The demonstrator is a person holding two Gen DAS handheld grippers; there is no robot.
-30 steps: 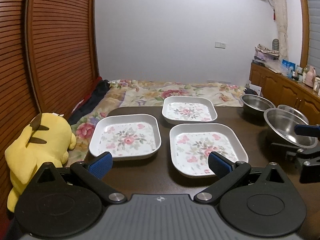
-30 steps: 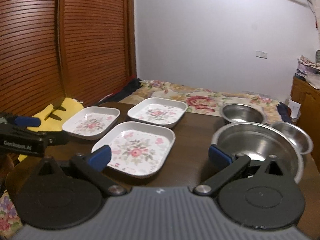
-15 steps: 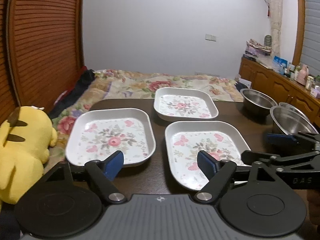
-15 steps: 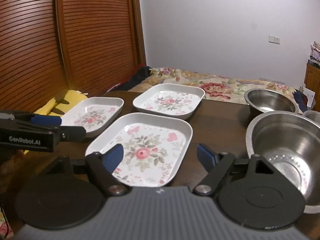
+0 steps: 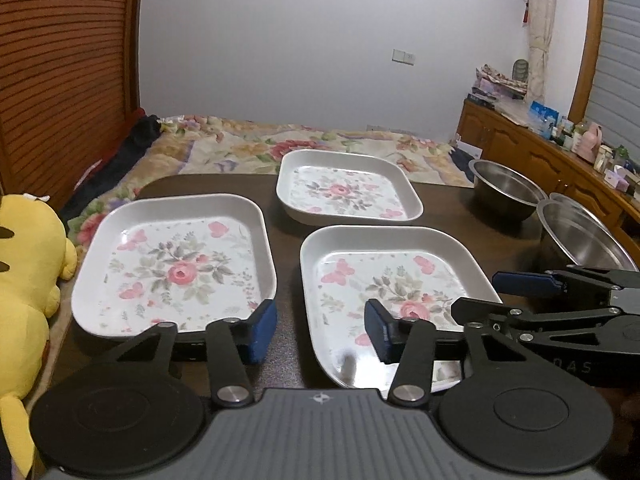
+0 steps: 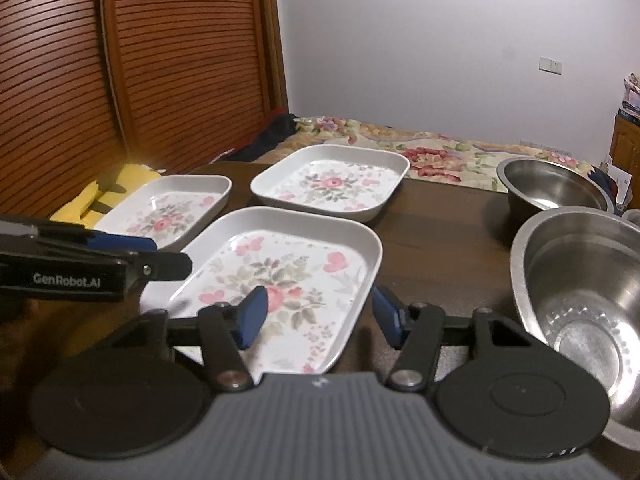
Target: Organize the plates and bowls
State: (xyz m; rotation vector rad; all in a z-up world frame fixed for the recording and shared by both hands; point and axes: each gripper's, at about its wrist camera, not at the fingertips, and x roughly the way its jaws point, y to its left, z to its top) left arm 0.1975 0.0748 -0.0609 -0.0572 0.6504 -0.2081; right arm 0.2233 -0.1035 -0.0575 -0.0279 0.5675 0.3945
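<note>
Three white square plates with a rose print lie on the dark table [image 5: 444,208]: a left plate [image 5: 172,268], a far plate [image 5: 344,192] and a near right plate [image 5: 392,292]. My left gripper [image 5: 320,334] is open and low, one finger over the left plate's corner and the other over the near right plate. My right gripper [image 6: 319,316] is open too, and the right rim of the near plate [image 6: 288,276] lies between its fingers. A large steel bowl [image 6: 588,280] sits to its right, a smaller bowl [image 6: 556,188] behind. Nothing is held.
A yellow plush toy [image 5: 28,280] lies off the table's left edge. A bed with a floral blanket [image 5: 280,148] lies beyond the far edge, a slatted wooden door at the left. A wooden cabinet [image 5: 540,152] with clutter runs along the right wall. A third bowl's rim [image 5: 568,200] peeks behind the large one.
Both grippers have moved forward and down toward the plates. The right gripper has swung left from in front of the large bowl to the near plate. Both sets of fingers have narrowed somewhat.
</note>
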